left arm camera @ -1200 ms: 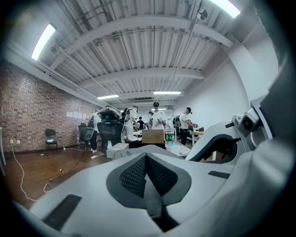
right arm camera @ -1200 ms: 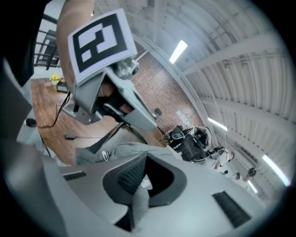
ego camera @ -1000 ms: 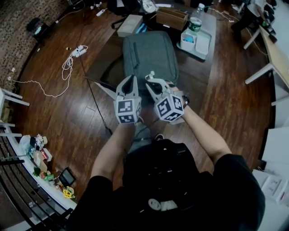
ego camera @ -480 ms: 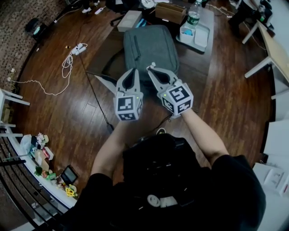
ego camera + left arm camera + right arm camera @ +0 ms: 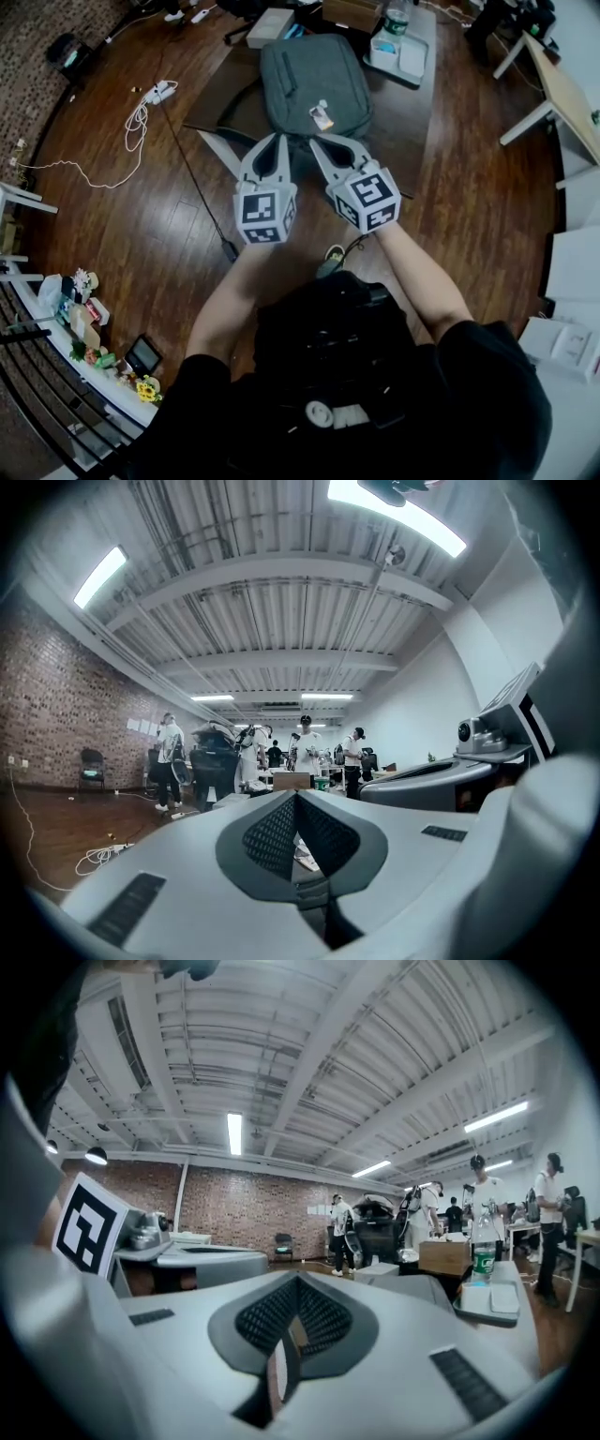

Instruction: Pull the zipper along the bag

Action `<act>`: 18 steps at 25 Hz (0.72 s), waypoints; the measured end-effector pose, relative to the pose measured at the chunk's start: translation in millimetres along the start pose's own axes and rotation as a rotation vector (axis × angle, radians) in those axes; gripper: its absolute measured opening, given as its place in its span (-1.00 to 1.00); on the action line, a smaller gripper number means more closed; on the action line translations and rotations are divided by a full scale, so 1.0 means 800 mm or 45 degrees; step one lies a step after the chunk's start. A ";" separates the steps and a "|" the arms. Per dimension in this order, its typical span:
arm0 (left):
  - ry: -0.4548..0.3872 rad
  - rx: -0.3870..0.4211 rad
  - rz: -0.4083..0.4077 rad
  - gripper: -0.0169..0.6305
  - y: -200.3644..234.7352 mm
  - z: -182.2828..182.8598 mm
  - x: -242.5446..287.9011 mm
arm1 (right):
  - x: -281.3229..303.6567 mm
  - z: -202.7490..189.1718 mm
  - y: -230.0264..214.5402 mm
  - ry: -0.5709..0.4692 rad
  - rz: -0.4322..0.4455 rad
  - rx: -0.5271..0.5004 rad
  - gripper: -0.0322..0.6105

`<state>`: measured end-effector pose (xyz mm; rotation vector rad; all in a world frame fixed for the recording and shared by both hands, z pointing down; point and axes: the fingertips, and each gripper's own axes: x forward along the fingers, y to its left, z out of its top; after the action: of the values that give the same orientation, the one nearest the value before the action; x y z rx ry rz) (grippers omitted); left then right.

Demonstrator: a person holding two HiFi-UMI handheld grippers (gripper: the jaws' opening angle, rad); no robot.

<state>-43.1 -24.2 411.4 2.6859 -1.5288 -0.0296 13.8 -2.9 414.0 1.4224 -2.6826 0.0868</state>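
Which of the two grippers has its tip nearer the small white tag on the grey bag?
The right gripper: in the head view its tip lies just below the small white tag on the grey bag; the left gripper sits further left.

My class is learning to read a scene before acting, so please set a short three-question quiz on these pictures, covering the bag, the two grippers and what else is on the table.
1. True or false: the right gripper is clamped on the bag.
2. What stands on the white tray? A: a bottle with a green label. B: a mug. C: a lamp.
3. Fill in: the jaws of the left gripper stand ___.

Key:
1. False. Its jaws are shut on nothing.
2. A.
3. Together.
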 end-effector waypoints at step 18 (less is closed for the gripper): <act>-0.013 -0.043 -0.134 -0.95 -0.102 0.010 -0.129 | -0.127 0.002 0.097 -0.020 -0.101 0.022 -0.84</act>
<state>-26.4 105.6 398.3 2.7405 -1.3755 -0.0730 6.1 123.8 400.2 1.5390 -2.6406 0.0930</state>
